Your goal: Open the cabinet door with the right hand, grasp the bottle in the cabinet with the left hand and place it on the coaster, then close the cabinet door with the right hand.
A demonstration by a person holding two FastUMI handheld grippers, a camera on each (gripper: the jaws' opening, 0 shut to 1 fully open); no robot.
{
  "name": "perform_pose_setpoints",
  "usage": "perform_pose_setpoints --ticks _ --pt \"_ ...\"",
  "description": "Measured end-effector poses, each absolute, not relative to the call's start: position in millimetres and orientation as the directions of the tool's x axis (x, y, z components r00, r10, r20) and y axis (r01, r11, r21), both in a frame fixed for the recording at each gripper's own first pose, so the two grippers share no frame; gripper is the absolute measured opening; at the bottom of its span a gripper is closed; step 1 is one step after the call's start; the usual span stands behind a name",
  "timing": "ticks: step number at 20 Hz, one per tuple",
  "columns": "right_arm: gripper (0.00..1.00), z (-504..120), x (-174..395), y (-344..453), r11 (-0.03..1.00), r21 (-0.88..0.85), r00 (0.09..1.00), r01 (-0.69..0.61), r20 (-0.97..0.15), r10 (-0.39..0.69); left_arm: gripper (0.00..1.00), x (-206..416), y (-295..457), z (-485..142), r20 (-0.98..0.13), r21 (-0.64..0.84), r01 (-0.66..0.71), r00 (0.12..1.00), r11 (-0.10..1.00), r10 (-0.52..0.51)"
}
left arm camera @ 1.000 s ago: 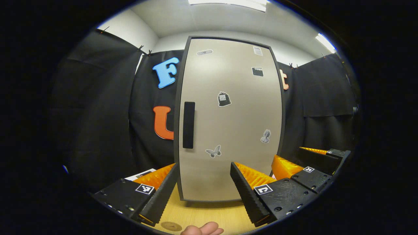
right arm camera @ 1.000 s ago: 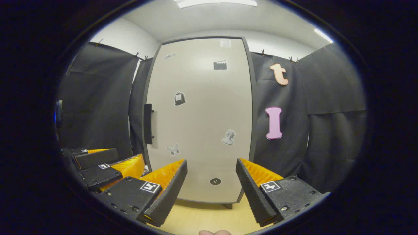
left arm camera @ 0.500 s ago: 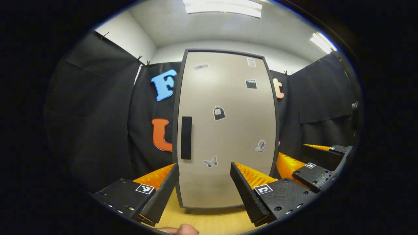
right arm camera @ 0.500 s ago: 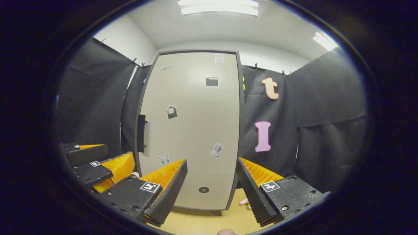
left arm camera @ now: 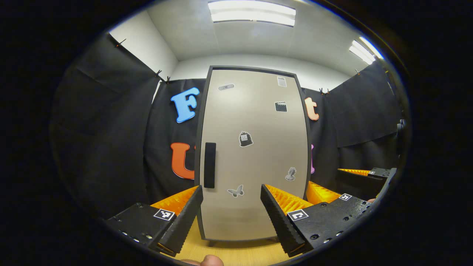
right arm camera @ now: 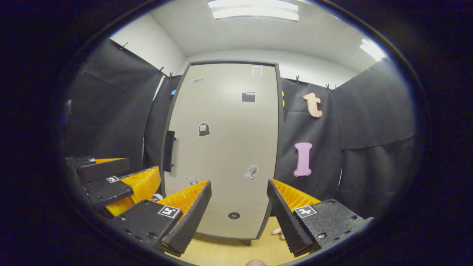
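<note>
Two tools: your left tool and right tool both hang in front of the cabinet, jaws spread wide, nothing between them.
Right tool seen from the left: the right tool shows low at the right edge of the left gripper view, beside your own.
Left tool seen from the right: it shows low at the left of the right gripper view, released as well.
Cabinet door: the cabinet door is closed, a flat pale panel with a few small stickers, standing on the wooden desk.
Handle: the handle is a dark upright bar near the door's left edge; in the right gripper view it stands proud of the panel on short posts.
Where to take hold: close your right tool across the bar at about mid-height; judging by its shape, it is stiff and narrow enough for both fingers to straddle.
How it should handle: the door looks light and rigid; expect it to swing about its right edge, so pull in an arc, not straight back.
Bottle: hidden behind the closed door, so you cannot judge its weight or slipperiness yet.
Coaster: I cannot place it.
Stage: the opening step is not yet begun; neither tool touches the cabinet.
Risk: a hard tug might shift the cabinet on the desk.
</note>
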State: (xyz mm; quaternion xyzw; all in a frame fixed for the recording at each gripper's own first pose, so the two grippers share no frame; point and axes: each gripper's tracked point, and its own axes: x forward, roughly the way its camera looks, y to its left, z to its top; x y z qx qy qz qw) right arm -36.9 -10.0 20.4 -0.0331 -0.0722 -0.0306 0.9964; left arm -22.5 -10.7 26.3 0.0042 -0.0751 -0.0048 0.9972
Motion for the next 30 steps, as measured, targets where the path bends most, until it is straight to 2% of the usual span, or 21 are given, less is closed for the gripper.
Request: perform_pose_setpoints --ticks 3,6,11,15,28,30 --pt "0.97 21.2 -38.3 -10.7 0.996 -0.06 0.987 0.06 0.152 -0.05 0.95 -20.7 -7.2 18.3 0.115 0.036 0.0 0.993 0.999 -0.004" --pt "0.97 22.4 -41.7 -9.2 0.995 -0.08 0.984 0.057 0.172 -0.043 0.94 -21.4 -13.7 -6.4 0.011 0.041 0.027 1.0 0.999 -0.027" --pt "0.98 26.1 -47.4 -1.5 0.992 -0.123 0.978 0.034 0.208 -0.008 0.95 -21.3 -9.1 7.6 0.053 0.006 0.013 0.999 1.0 -0.013" --pt "0.99 28.7 -45.5 7.7 0.991 -0.131 0.976 0.002 0.216 0.026 0.95 -20.1 -11.9 0.7 0.026 -0.013 0.02 0.999 1.0 -0.019" --pt "0.98 7.2 -35.5 -3.4 0.996 -0.088 0.989 0.005 0.149 0.008 0.95 -31.6 -10.1 17.0 0.096 -0.006 0.022 0.995 1.0 -0.021" --pt "0.98 -3.9 -29.9 -8.7 0.998 -0.054 0.995 0.011 0.103 -0.005 0.95 -32.1 -9.6 16.9 0.094 0.004 0.018 0.995 1.0 -0.019"
